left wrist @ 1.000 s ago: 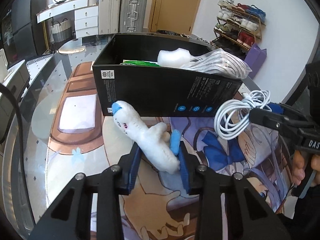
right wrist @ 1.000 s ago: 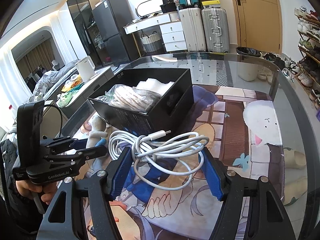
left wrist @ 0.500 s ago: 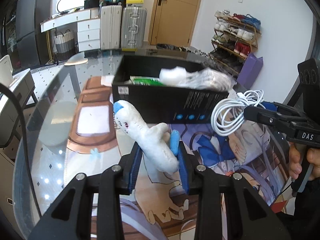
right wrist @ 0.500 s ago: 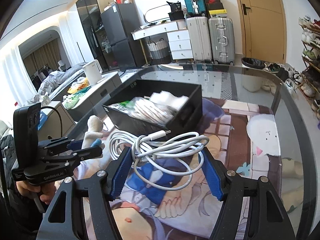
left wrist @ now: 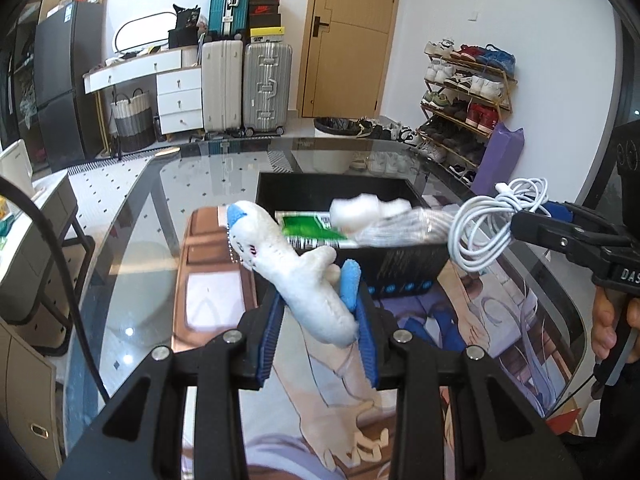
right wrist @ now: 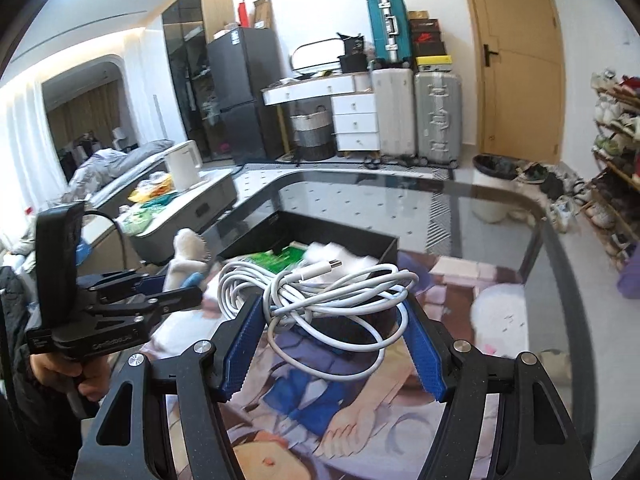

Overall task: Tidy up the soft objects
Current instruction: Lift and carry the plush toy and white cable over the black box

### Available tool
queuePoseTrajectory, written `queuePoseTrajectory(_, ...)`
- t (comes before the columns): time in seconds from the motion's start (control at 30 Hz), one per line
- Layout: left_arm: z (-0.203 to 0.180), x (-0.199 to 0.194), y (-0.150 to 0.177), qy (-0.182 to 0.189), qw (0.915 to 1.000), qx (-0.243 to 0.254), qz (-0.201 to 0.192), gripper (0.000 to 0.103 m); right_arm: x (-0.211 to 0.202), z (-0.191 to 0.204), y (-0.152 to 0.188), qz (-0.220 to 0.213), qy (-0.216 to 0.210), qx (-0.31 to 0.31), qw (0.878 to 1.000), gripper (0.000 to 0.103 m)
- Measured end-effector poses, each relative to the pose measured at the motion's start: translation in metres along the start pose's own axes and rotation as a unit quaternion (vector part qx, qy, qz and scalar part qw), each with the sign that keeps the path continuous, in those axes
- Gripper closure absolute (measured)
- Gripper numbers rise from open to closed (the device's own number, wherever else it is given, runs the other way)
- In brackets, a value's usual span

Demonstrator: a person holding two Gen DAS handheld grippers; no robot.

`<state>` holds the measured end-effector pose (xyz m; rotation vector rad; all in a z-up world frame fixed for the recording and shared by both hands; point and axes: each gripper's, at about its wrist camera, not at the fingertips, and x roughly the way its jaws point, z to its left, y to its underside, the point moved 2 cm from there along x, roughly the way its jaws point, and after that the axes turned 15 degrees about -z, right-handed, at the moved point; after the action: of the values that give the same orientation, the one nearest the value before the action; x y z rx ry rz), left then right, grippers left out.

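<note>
My left gripper (left wrist: 320, 320) is shut on a white plush toy with blue tips (left wrist: 296, 272), held in the air in front of the black box (left wrist: 404, 268). My right gripper (right wrist: 332, 324) is shut on a coiled white cable (right wrist: 320, 292), also lifted above the table near the box (right wrist: 384, 246). Inside the box lie a green packet (left wrist: 308, 228), a white soft lump (left wrist: 360, 208) and a clear bag of white items (left wrist: 408, 224). Each gripper shows in the other's view: the right one (left wrist: 560, 228) with the cable (left wrist: 492, 224), the left one (right wrist: 160, 296) with the plush (right wrist: 186, 256).
The box stands on a glass table (left wrist: 132, 232) covered by a printed anime mat (right wrist: 320, 408). A person's hands hold both gripper handles. Behind the table are suitcases (left wrist: 244, 84), a white drawer unit (left wrist: 176, 100), a shoe rack (left wrist: 464, 96) and a door.
Both grippers have risen with their loads: the plush and the cable now hang higher, at about the level of the box's rim, and more of the room shows.
</note>
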<state>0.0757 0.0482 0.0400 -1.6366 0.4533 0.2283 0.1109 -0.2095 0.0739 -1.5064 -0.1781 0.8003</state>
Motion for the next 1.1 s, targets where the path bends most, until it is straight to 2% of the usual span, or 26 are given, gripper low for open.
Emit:
queuePoseTrajectory(0.17, 0.0, 0.011, -0.016, 0.007, 0.9999, 0.009, -0.012, 0.07, 0.014, -0.001, -0.011, -0.006, 0.032, -0.007, 0.999, 0.034)
queuePoseTrajectory(0.43, 0.004, 0.036, -0.03, 0.0, 0.9998, 0.018, -0.013, 0.07, 0.046, 0.003, -0.019, -0.002, 0.049, -0.021, 0.999, 0.034)
queuePoseTrajectory(0.8, 0.008, 0.077, -0.025, -0.024, 0.9989, 0.038, 0.013, 0.07, 0.092, 0.005, -0.02, 0.013, 0.056, -0.049, 0.997, 0.034)
queuePoseTrajectory(1.1, -0.002, 0.085, -0.018, -0.018, 0.9984, 0.048, 0.025, 0.069, 0.113, 0.005, -0.014, 0.023, 0.052, -0.058, 0.997, 0.034)
